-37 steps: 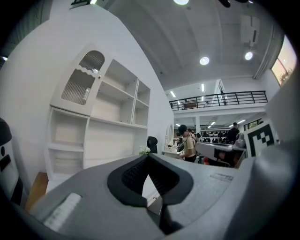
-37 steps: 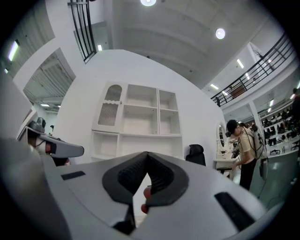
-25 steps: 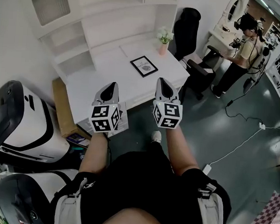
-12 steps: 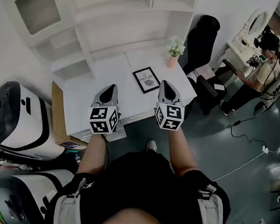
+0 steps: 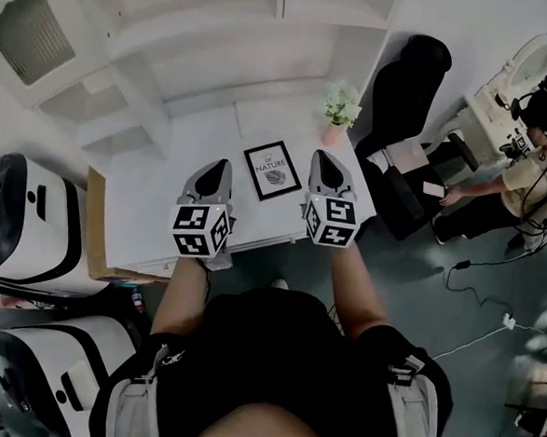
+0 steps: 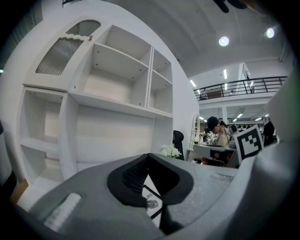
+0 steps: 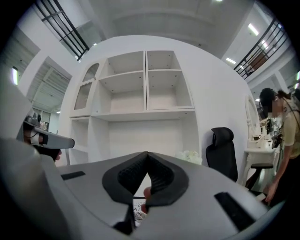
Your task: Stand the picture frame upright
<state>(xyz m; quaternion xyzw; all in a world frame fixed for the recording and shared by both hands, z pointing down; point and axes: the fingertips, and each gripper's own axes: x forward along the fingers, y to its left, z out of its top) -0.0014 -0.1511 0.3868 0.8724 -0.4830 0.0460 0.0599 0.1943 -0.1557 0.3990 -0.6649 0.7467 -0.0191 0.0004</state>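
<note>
**White desk (image 5: 153,204), picture frame (image 5: 272,170) lying flat**

White shelving rises behind the desk. Above the desk's front part, the left gripper (image 5: 215,170) hangs just left of the frame, its jaws pressed together with nothing in them. The picture frame lies face up on the desktop between both grippers. Just right of it, the right gripper (image 5: 326,162) is likewise closed and empty. A potted plant (image 5: 340,110) stands at the desk's back right corner, beside a black chair (image 5: 409,82).

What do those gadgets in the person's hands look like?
The left gripper and right gripper match: grey, beak-shaped shells, black inside the jaws. Behind each sits a white cube printed with black square markers. No cables show. The forearms are unsleeved, and the person wears black.
</note>
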